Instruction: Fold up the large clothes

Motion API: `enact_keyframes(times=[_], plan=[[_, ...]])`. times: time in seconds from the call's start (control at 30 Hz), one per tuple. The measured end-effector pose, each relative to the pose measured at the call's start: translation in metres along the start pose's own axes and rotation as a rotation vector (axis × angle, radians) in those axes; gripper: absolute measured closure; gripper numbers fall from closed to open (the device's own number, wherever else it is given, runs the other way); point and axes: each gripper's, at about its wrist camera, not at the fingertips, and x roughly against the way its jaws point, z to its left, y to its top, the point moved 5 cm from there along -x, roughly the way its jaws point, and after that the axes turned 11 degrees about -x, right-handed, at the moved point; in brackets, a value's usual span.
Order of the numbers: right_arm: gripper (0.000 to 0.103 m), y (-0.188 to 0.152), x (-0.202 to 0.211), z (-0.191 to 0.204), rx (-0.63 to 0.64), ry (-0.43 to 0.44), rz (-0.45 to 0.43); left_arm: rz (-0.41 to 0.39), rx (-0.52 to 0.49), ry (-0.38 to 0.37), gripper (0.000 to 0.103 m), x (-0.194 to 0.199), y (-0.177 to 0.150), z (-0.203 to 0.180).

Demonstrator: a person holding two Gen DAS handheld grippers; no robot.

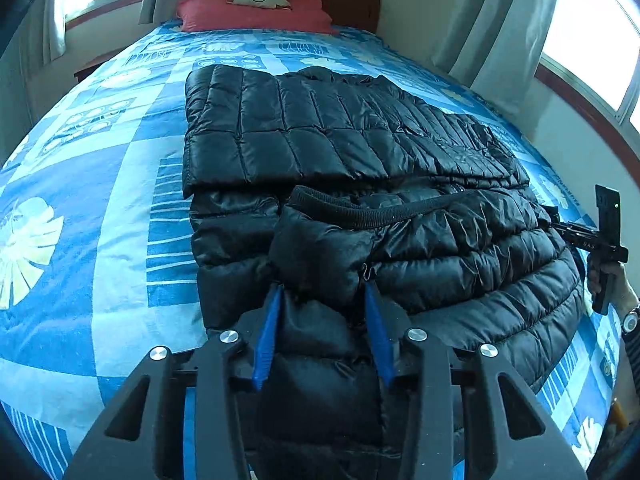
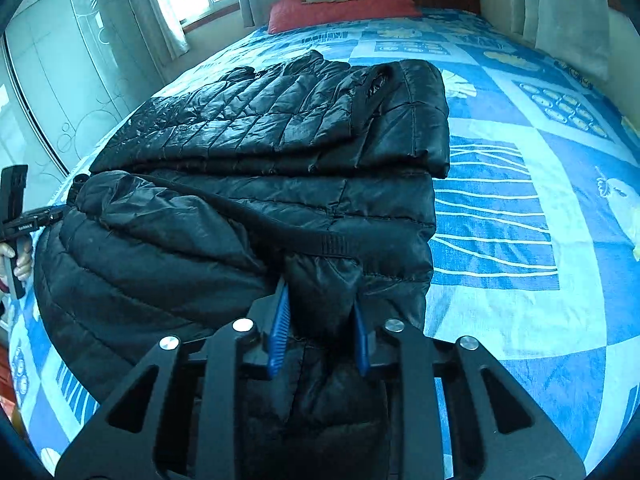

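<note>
pinching a thick fold of the black puffer jacket [image 1: 352, 152] between my left gripper [image 1: 324, 296] blades, i grip its near hem corner. my right gripper [image 2: 320, 300] is clamped on the other near corner the same way. small white lettering on each gripper's side is too tiny to read. ahead of both grippers the quilted, shiny jacket lies partly folded on the blue patterned bedspread [image 1: 100, 200], with a ribbed black band [image 1: 360, 216] across its raised near layer. beyond it sits a red pillow [image 1: 256, 14].
</note>
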Motion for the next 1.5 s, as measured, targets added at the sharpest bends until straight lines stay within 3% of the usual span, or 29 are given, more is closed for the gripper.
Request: enact_keyframes(times=[0.17, 0.27, 0.5, 0.6, 0.77, 0.97, 1.1, 1.23, 1.37, 1.5], plan=[[0.087, -0.001, 0.004, 0.003, -0.007, -0.019, -0.022, -0.012, -0.009, 0.010, 0.080, 0.004, 0.006, -0.001], [0.090, 0.001, 0.012, 0.004, -0.016, -0.023, -0.052, -0.032, -0.044, 0.059, 0.087, 0.012, 0.009, -0.010], [0.092, 0.011, 0.059, 0.019, 0.022, -0.056, -0.175, -0.160, -0.064, 0.121, 0.091, 0.058, 0.028, -0.028], [0.092, 0.031, 0.078, 0.025, 0.035, -0.064, -0.239, -0.235, -0.074, 0.148, 0.091, 0.080, 0.052, -0.032], [0.092, 0.101, 0.077, 0.034, 0.046, -0.100, -0.324, -0.290, -0.066, 0.207, 0.090, 0.083, 0.105, -0.012], [0.092, 0.212, 0.029, 0.042, 0.003, -0.156, -0.364, -0.267, -0.015, 0.329, 0.090, 0.036, 0.191, 0.042], [0.092, 0.264, -0.025, 0.042, -0.015, -0.201, -0.336, -0.217, 0.015, 0.424, 0.090, -0.016, 0.234, 0.078], [0.092, 0.281, -0.087, 0.033, -0.028, -0.236, -0.270, -0.139, 0.008, 0.498, 0.090, -0.069, 0.239, 0.101], [0.092, 0.273, -0.148, 0.016, -0.020, -0.300, -0.184, -0.048, 0.021, 0.534, 0.090, -0.124, 0.224, 0.120], [0.084, 0.261, -0.195, -0.014, -0.144, -0.271, -0.056, 0.013, 0.032, 0.538, 0.087, -0.161, 0.207, 0.133]])
